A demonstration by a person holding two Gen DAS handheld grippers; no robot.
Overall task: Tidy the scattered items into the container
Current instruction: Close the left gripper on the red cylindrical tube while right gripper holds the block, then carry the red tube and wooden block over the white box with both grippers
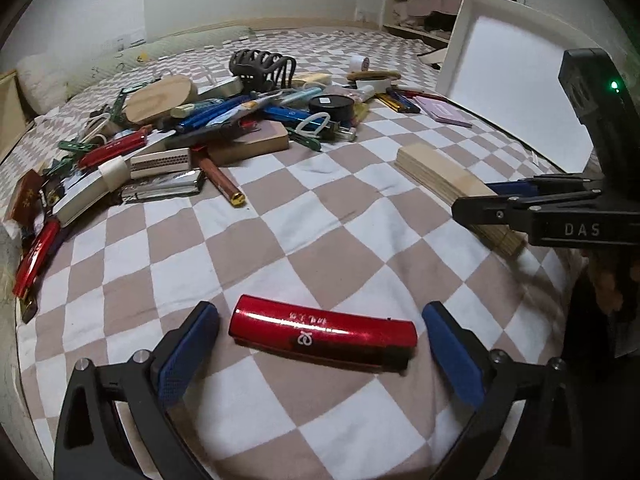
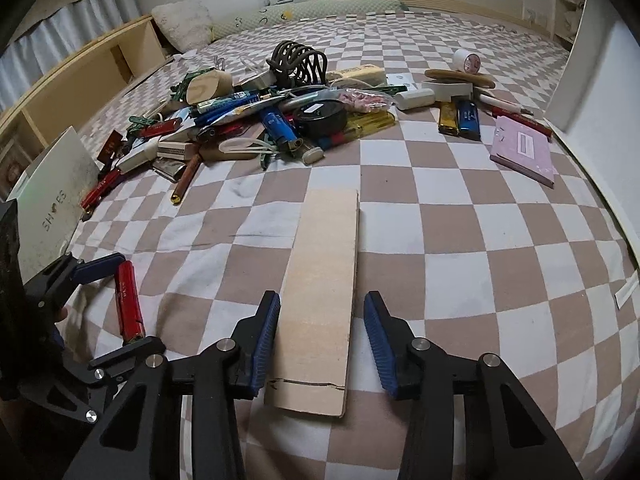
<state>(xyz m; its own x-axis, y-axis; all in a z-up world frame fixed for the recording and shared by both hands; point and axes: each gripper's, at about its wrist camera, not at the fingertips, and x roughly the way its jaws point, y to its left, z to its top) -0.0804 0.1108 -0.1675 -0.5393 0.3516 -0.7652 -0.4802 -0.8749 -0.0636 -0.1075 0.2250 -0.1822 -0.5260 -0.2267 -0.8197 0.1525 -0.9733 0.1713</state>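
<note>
Your right hand-held gripper (image 1: 476, 204) covers the middle of the wooden board (image 1: 440, 176); the white container (image 2: 596, 92) runs off the frame's right edge.

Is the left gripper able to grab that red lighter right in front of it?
Probably yes. The left gripper is open, its jaws standing either side of the red lighter, which lies alone on the checked bedcover with nothing between them.

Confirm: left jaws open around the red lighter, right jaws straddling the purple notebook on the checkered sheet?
Wrong on one point. The right gripper straddles the flat wooden board, not the purple notebook, as the right wrist view shows. The left gripper is open around the red lighter.
</note>
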